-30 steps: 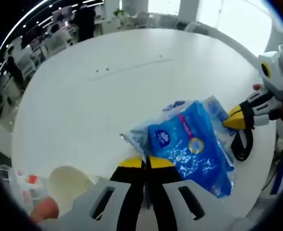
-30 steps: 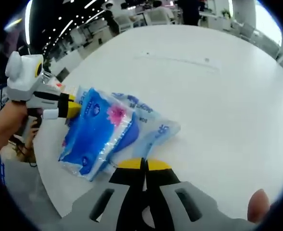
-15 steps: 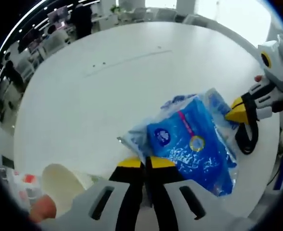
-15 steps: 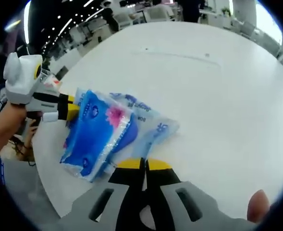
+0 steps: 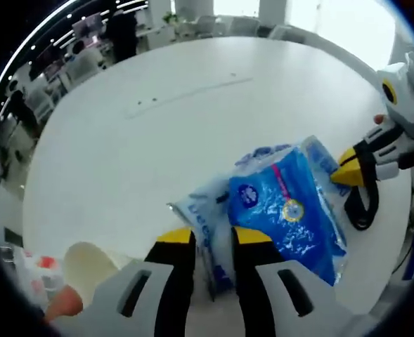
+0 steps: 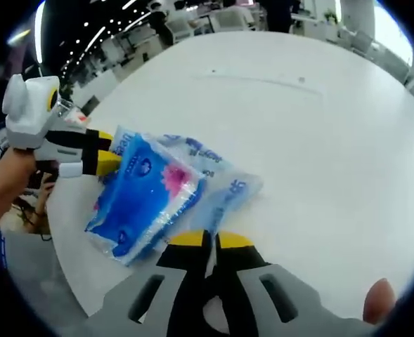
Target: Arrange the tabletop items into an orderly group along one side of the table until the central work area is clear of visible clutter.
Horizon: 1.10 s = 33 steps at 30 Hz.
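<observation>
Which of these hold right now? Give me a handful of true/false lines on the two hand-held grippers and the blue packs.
1. The left hand-held gripper has its jaws apart around a corner of the pale blue pack. True.
2. The right hand-held gripper has its jaws wide open. False: they are shut on an edge of the pale pack.
3. The dark blue pack lies on top of the pale one. True.
4. The packs sit in the middle of the white table. False: they lie near its edge.
5. A red mug stands beside the packs. False: nothing like that is by them.
</observation>
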Each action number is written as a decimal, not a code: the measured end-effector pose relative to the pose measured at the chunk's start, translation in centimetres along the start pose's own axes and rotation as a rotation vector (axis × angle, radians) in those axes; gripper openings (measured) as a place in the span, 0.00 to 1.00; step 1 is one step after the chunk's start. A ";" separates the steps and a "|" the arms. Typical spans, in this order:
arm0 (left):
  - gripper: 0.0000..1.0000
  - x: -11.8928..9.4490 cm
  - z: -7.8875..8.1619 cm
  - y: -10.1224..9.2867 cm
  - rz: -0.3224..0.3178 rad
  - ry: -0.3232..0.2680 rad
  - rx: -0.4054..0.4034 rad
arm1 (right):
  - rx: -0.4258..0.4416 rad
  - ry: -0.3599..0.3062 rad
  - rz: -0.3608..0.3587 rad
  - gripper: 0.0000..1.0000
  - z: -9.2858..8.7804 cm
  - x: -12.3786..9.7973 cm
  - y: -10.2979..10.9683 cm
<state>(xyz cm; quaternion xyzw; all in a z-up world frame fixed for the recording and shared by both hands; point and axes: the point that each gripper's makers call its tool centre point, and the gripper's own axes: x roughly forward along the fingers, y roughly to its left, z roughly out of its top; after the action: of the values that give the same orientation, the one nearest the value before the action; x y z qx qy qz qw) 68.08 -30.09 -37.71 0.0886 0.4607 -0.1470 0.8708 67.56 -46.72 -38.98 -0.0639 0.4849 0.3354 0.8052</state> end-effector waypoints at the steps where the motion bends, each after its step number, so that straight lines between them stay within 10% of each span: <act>1: 0.20 -0.1 0.0 0.0 0.002 -0.002 -0.001 | -0.002 -0.001 -0.002 0.06 0.0 0.0 0.0; 33: 0.29 -4.2 2.3 -1.8 -0.026 -0.138 -0.012 | -0.040 -0.104 -0.045 0.11 2.1 -2.9 0.7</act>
<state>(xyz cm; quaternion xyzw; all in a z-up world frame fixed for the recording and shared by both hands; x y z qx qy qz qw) 67.06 -31.73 -33.00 0.0672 0.4015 -0.1612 0.8990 67.79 -46.73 -35.36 -0.0736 0.4339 0.3296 0.8353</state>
